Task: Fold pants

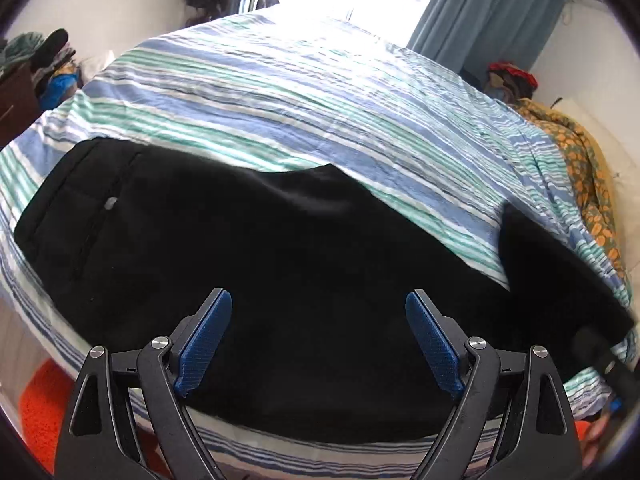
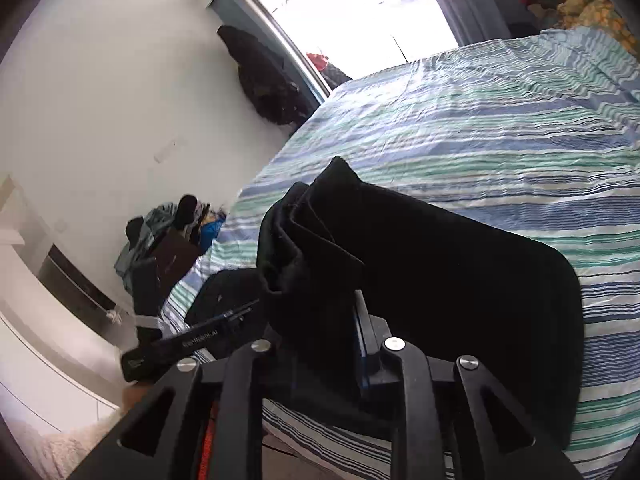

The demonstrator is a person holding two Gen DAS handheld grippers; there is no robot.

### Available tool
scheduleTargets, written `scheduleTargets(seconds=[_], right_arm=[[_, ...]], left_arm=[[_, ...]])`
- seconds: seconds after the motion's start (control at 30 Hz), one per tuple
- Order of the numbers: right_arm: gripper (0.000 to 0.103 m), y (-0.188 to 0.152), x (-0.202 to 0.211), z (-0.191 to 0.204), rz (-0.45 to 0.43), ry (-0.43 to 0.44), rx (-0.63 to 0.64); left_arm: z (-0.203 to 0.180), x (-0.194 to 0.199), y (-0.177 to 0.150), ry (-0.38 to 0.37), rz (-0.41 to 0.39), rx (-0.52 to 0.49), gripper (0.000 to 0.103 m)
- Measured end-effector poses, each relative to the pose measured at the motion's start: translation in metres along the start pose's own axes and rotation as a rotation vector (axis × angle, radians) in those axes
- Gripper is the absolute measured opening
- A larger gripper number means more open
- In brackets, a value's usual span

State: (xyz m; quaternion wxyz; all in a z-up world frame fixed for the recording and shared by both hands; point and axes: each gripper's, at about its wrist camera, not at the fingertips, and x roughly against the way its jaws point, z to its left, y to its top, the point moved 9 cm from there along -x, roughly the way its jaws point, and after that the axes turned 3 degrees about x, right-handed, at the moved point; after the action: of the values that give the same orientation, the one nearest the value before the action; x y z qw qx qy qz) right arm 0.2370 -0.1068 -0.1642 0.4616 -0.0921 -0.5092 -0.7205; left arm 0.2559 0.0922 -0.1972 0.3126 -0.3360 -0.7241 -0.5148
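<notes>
The black pants [image 1: 280, 280] lie across the near edge of the striped bed [image 1: 320, 100]. The left gripper [image 1: 319, 338] hovers above them with fingers spread, empty. The right gripper [image 2: 320, 344] has its fingers pinching a lifted bunch of the pants' cloth.

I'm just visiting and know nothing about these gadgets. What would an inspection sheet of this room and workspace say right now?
Surface: bed with striped sheet, wrinkled.
Job's things: black pants lying across the near side of the bed; one end lifted and bunched.
Clutter: orange patterned fabric at the bed's far right; clothes pile on furniture at left.
Grippers: left gripper open above the pants, holding nothing; right gripper shut on the lifted pants end.
Cables: nothing seen.
Surroundings: bright window, teal curtain, white walls, orange rug on the floor.
</notes>
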Motion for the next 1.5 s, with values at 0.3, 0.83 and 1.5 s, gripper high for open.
scheduleTargets(seconds=[0.3,0.83,1.5], right_arm=[[0.061,-0.099,0.057,-0.072,0.127,-0.279,0.245],[0.063,-0.103,0.092,-0.1,0.031,-0.36,0.207],[0.064,-0.097,0.095,-0.108,-0.016,-0.356,0.173]], left_arm=[[-0.045,0.011,-0.048,-0.176,0.028,-0.166,0.077],[-0.098,-0.048,-0.089,-0.147,0.247,-0.289,0.01],[-0.057,-0.017,-0.066,-0.039,0.185,-0.238,0.063]])
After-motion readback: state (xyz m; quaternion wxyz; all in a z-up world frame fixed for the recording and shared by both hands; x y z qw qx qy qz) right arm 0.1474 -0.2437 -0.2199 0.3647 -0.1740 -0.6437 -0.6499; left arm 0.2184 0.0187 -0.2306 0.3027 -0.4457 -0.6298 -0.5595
